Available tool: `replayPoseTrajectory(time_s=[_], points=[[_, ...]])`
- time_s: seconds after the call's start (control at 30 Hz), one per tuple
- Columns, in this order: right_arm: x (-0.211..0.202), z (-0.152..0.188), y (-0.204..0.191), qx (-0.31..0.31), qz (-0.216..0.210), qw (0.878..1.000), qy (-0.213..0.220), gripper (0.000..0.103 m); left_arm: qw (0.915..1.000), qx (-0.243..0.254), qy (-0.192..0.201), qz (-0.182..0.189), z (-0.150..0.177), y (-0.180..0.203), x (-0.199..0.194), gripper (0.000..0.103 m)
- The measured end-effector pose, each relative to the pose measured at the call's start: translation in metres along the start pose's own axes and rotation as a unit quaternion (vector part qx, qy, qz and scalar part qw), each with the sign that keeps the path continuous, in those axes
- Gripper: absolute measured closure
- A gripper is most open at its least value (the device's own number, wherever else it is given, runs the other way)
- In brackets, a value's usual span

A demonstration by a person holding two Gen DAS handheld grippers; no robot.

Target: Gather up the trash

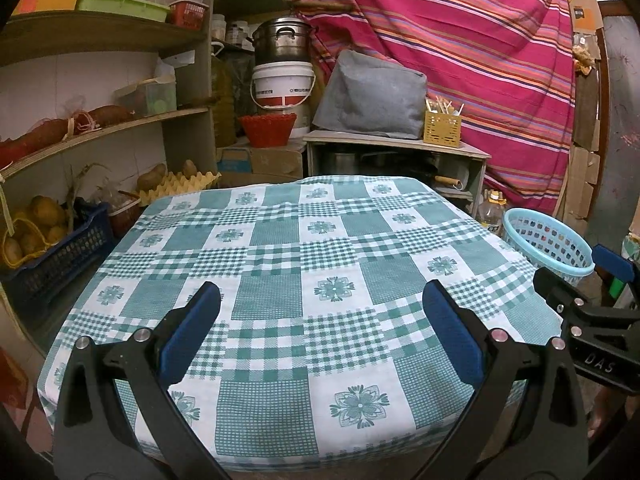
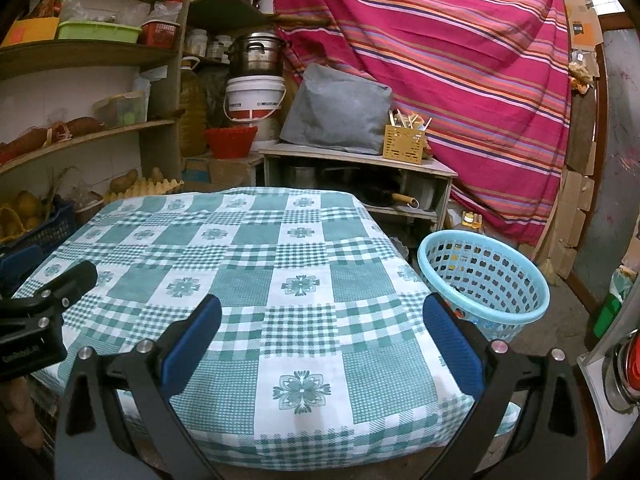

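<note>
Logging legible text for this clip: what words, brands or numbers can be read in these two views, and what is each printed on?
"DAS": on the black body of the right tool, seen in the left wrist view.
White lettering on the left tool body in the right wrist view: cut off and blurred, not readable.
Band print on the white bucket: too small to read.
Label on the cardboard at upper right: blurred.
</note>
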State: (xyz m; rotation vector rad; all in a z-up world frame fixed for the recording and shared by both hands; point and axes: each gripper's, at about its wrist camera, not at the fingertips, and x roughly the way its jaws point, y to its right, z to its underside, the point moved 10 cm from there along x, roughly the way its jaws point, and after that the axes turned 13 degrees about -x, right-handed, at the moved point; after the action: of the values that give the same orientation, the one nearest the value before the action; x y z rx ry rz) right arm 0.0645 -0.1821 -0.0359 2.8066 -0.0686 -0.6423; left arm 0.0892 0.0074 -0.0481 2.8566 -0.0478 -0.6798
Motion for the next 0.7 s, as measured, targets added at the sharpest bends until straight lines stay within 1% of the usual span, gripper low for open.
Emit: replayPoseTrajectory(time_s=[0.7], points=[[0.0, -0.0003, 0.0, 0.0, -0.001, 1.0, 0.0, 0.005, 1.0, 0.001, 0.0, -0.001, 0.0007, 0.0006, -0.0006, 0.005]])
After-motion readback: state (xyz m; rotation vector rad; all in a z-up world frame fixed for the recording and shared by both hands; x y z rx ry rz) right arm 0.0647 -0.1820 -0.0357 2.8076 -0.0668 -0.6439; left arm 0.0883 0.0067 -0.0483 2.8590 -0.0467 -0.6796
